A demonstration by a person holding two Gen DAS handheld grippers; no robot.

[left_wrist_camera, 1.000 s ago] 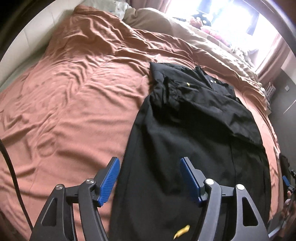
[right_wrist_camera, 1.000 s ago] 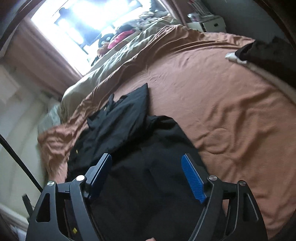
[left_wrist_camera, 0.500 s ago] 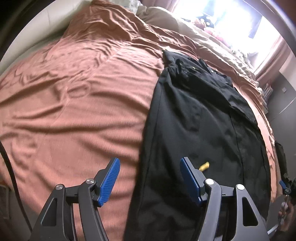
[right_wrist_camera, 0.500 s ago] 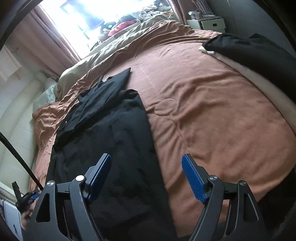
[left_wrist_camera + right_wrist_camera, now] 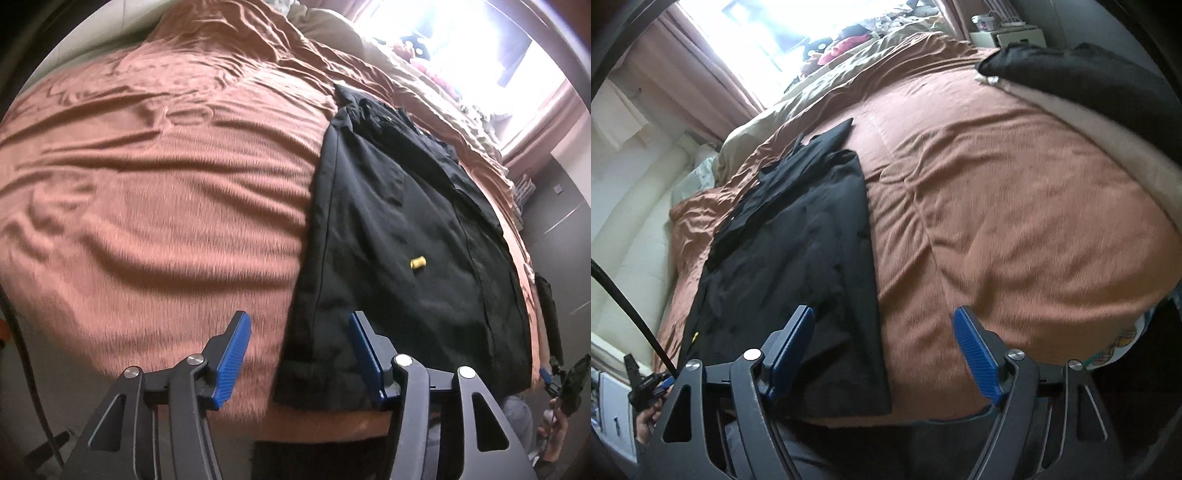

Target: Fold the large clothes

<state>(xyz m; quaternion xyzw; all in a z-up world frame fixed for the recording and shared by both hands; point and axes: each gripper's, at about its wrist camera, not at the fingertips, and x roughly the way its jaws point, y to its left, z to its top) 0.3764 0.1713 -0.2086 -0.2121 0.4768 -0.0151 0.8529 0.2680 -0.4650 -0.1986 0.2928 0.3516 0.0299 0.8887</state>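
A long black garment (image 5: 399, 236) lies flat along the brown bedspread (image 5: 166, 206), with a small yellow tag (image 5: 418, 262) on it. My left gripper (image 5: 299, 356) hovers over the garment's near left corner, jaws closing. The corner sits between its blue pads, which do not press on the cloth. In the right wrist view the same garment (image 5: 798, 258) stretches away from me. My right gripper (image 5: 884, 356) hangs over the near right corner, jaws closing slightly, its pads clear of the cloth.
The bed's near edge (image 5: 923, 413) runs just under both grippers. A folded black item (image 5: 1089, 77) on a cream blanket lies at the far right. A beige duvet (image 5: 820, 96) is bunched by the bright window, and a white nightstand (image 5: 1008, 35) stands beyond the bed.
Both grippers have drawn back along the garment toward its near hem and sunk lower. The hem's corners now show between the fingers. The left jaws have narrowed.
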